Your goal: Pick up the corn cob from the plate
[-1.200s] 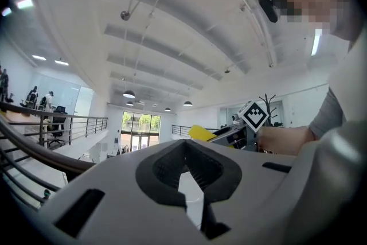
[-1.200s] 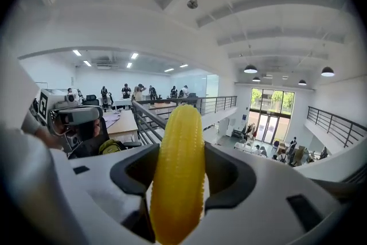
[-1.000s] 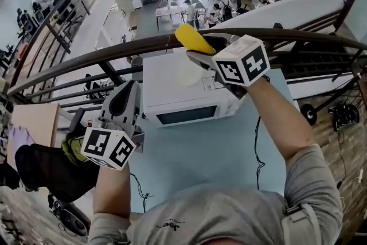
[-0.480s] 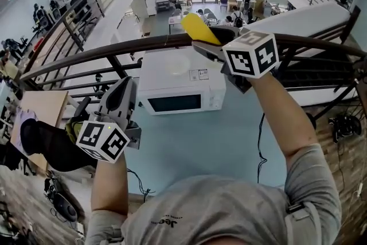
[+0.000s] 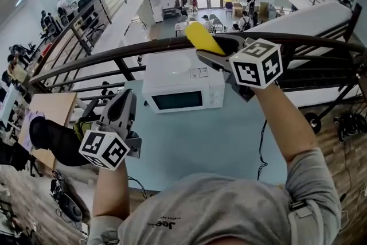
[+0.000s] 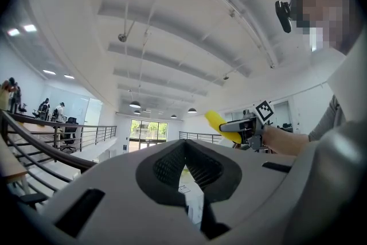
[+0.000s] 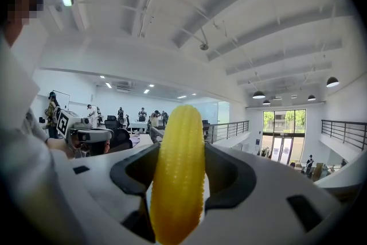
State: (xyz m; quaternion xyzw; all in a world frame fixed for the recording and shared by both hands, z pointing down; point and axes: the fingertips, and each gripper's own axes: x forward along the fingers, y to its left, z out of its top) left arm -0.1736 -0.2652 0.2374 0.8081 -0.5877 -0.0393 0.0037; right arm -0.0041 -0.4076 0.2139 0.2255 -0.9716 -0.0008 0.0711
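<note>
Two grippers are showing in the head view, and only one is carrying something. At 8 o'clock, nearest the person, the left gripper point(image 5: 124, 100) is hanging low with its jaws almost together on nothing, probably so as not to be in the way. At 1 o'clock the right gripper point(image 5: 215, 51) is clamping the corn cob point(image 5: 200, 36), which is pointing toward 11 o'clock, well above the plate point(image 5: 178, 64); the picking seems done. This plate is lying on the microwave point(image 5: 182, 92), which is standing on the blue table point(image 5: 200, 146). Beyond, a dark railing point(image 5: 137, 47) is crossing just behind the cob, and people are showing far below.
</note>
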